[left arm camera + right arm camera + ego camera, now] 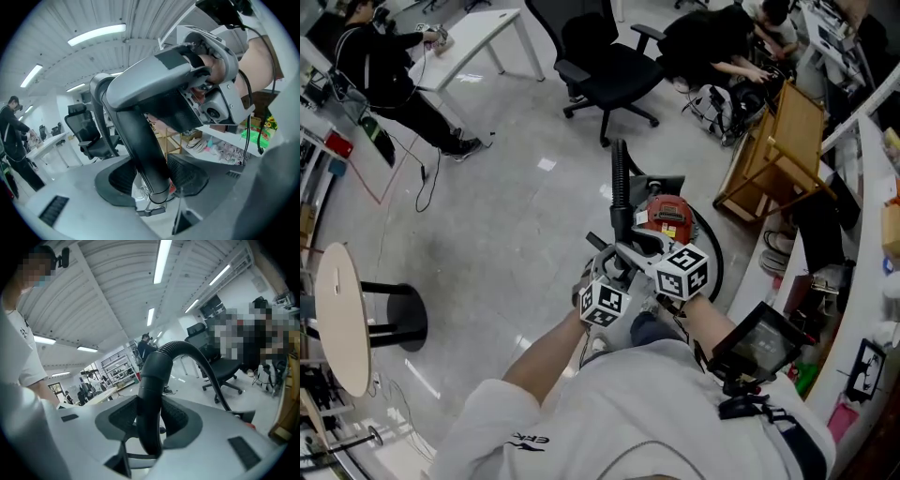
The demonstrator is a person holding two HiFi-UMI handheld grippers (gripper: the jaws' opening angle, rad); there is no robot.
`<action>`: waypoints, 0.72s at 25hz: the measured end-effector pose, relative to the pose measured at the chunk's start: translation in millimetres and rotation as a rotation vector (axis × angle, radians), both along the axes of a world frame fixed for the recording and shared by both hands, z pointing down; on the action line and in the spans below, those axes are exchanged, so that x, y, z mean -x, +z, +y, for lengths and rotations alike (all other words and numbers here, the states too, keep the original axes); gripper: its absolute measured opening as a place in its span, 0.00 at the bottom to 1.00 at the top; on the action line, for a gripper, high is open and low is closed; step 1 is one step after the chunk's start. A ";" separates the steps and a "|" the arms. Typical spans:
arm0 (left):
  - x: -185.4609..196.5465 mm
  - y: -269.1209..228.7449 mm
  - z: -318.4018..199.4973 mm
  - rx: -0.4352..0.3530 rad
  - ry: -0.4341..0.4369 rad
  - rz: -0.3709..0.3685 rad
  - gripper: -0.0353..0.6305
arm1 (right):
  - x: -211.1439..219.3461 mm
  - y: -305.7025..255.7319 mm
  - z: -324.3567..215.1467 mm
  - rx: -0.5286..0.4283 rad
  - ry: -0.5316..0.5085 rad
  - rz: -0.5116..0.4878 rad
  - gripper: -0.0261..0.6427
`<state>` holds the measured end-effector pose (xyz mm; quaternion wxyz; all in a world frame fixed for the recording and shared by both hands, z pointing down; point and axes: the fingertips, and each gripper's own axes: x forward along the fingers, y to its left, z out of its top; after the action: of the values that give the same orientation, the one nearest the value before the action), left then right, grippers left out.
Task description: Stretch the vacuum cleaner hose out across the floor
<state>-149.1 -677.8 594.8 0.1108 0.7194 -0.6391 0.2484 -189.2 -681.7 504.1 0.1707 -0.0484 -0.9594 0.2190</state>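
Got the left gripper (151,177) clamped fairly wide round the smooth black wand tube (138,140) under its grey handle (154,79), and the right gripper (150,420) squeezing just as wide on the rigid cuff of the ribbed vacuum hose (187,348). Arcs up above the red vacuum cleaner (667,217) on a glossy pale floor (506,234), with an office chair (609,66) and round table (342,319) around.

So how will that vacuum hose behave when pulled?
Probably floppy: the ribbed hose arcs freely beyond the right gripper. Its smooth cuff looks stiff, so that grip should hold. The left gripper clamps the rigid handle tube. The red vacuum body may get dragged along.
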 end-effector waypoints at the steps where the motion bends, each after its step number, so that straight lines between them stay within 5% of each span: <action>1: -2.4 -4.1 -3.7 -0.008 0.013 -0.005 0.33 | -3.0 -4.4 -3.5 -0.009 0.013 -0.006 0.27; 18: -82.4 -45.7 12.6 -0.118 0.313 -0.008 0.34 | -85.0 -47.3 7.7 -0.113 0.312 -0.066 0.27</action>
<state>-66.7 -665.2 549.1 0.0258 0.8144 -0.5332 0.2275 -104.2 -674.0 456.8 0.1057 0.1037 -0.9712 0.1867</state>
